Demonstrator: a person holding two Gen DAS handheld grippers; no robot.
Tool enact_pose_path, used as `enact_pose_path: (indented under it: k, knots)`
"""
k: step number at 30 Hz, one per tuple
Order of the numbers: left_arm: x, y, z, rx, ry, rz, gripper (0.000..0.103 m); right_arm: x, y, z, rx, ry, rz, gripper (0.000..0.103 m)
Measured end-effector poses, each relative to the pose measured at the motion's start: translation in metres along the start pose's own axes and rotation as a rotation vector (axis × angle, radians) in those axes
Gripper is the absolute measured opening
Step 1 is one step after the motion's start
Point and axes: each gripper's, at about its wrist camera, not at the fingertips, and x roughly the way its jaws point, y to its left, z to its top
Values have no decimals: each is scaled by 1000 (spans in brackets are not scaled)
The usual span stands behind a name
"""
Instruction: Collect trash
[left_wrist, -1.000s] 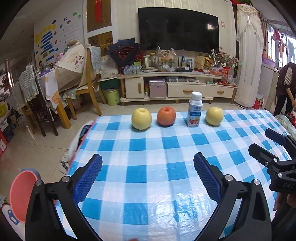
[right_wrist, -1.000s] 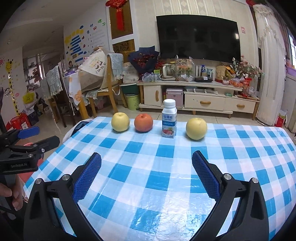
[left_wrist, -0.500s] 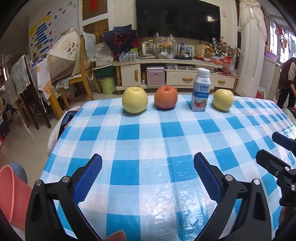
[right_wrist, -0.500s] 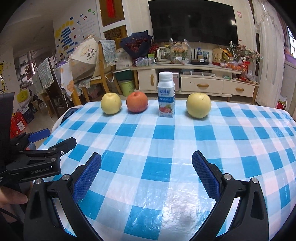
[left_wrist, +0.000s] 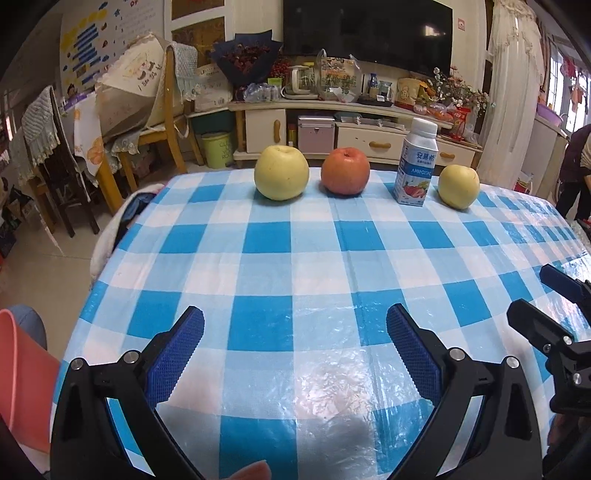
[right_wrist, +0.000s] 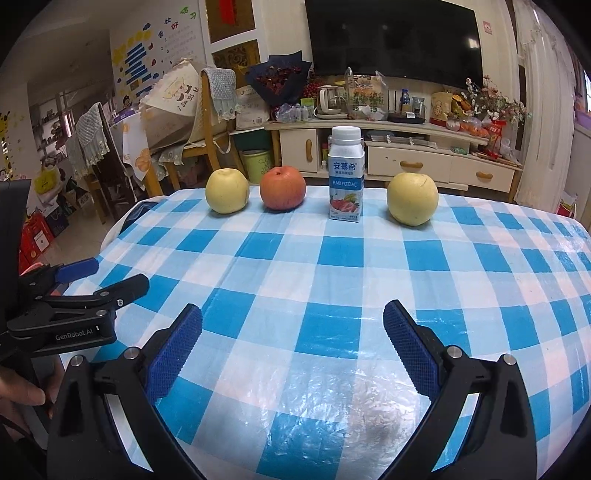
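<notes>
Blue-and-white checked plastic cloth (right_wrist: 332, 258) is spread over the desk, and glare is thrown off it near the cameras. Along the far edge four things are lined up in a row, apart from one another: a yellow apple (right_wrist: 226, 190), a red apple (right_wrist: 283, 188), a milk bottle (right_wrist: 346, 179) and a second yellow fruit (right_wrist: 412, 198). The bottle is stood upright with its white cap on, between the red apple and the right-hand fruit, a little nearer the latter.

Both tongs are held low over the near part of the desk, well short of the row. The left tongs (left_wrist: 295, 349) are spread wide, with only cloth seen between the blue pads (left_wrist: 173, 356); nothing is gripped. The right tongs (right_wrist: 292, 345) are spread just as wide and are likewise empty, and the bottle is framed roughly straight ahead between their pads (right_wrist: 410, 343). In the right wrist view the left tongs are seen from the side at the left edge, held by a hand (right_wrist: 20, 393). A pink bin (left_wrist: 22, 380) is seen beside the desk at the lower left of the left wrist view.
</notes>
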Motion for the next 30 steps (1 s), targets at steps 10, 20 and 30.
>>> enact_pose_path:
  k: [10, 20, 30]
  knots:
    - [-3, 3, -4, 1, 7, -12, 98, 1, 9, -2, -35, -1, 4, 99]
    - [0, 1, -5, 14, 21, 21, 98, 1, 10, -4, -26, 2, 6, 99]
    - [-3, 4, -7, -7, 8, 2, 98, 1, 10, -5, -22, 5, 11, 99]
